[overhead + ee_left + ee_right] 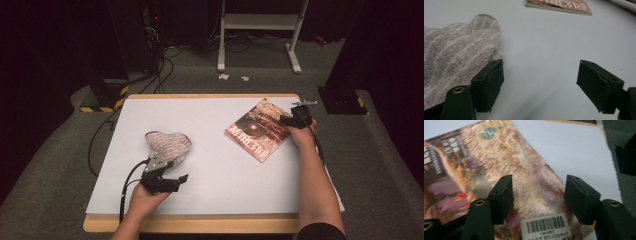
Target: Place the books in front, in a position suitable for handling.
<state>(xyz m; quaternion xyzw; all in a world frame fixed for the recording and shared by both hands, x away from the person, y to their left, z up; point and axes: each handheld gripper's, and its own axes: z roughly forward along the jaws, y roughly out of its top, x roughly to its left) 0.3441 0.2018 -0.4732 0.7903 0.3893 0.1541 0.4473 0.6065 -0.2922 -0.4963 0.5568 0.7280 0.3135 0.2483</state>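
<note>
Surface: white sheet (220,165) over a wooden table (200,223), dark carpet around.
Left gripper (176,181): rests low on the sheet, jaws spread wide, nothing between them.
Striped cloth (167,144): soft, pinkish, bunched; it lies just beyond and left of the left gripper's jaws, touching the outside of one jaw in the left gripper view.
Book (257,130): flat, cover up, directly under the right gripper's jaws, barcode corner nearest them.
Right gripper (294,120): jaws partly open, straddling the book's near edge, no pad pressing yet.
Step in hand: probably seizing the book's edge.
Next move: needs a jaw slipped under the cover edge before closing, or the pads skid across the glossy cover.
</note>
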